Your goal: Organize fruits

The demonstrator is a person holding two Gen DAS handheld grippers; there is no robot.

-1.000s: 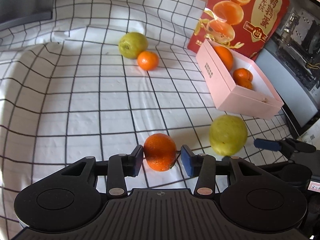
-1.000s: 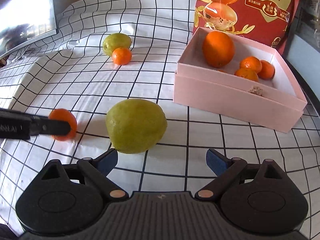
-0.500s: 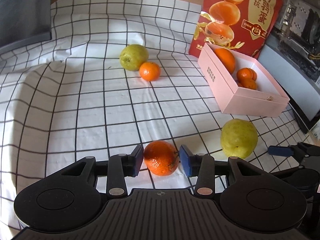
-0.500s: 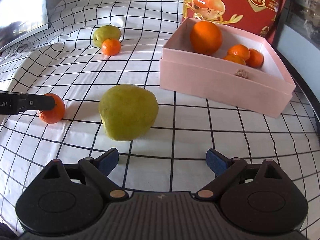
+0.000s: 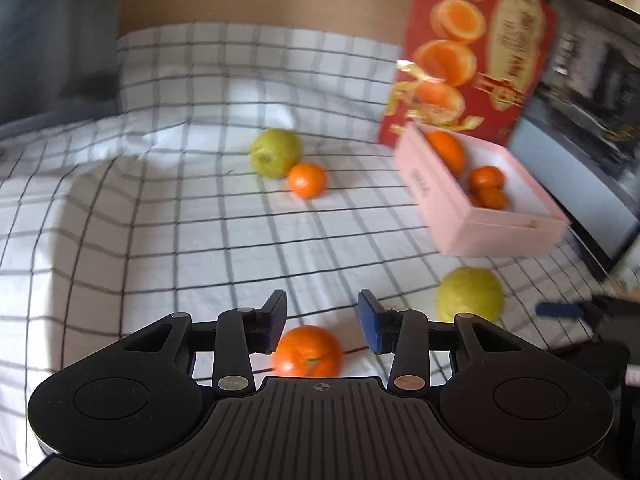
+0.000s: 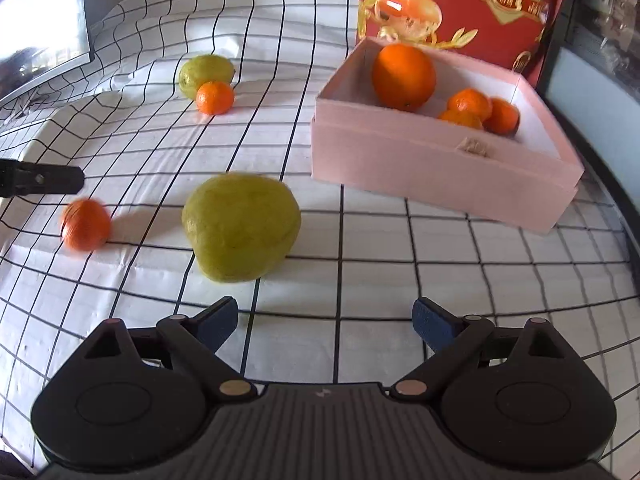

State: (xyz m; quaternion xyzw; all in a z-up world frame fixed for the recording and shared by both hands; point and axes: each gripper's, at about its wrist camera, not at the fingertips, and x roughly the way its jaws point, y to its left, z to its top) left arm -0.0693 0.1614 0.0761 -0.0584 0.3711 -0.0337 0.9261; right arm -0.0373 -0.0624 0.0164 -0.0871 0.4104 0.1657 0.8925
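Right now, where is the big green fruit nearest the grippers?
In the right wrist view, the big green fruit lies on the checked cloth, between a small orange and the pink box.

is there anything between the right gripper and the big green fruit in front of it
Nothing visible. The right gripper is open, and only bare checkered cloth lies between its fingertips and the green fruit. The fruit sits toward its left finger, apart from the pink box.
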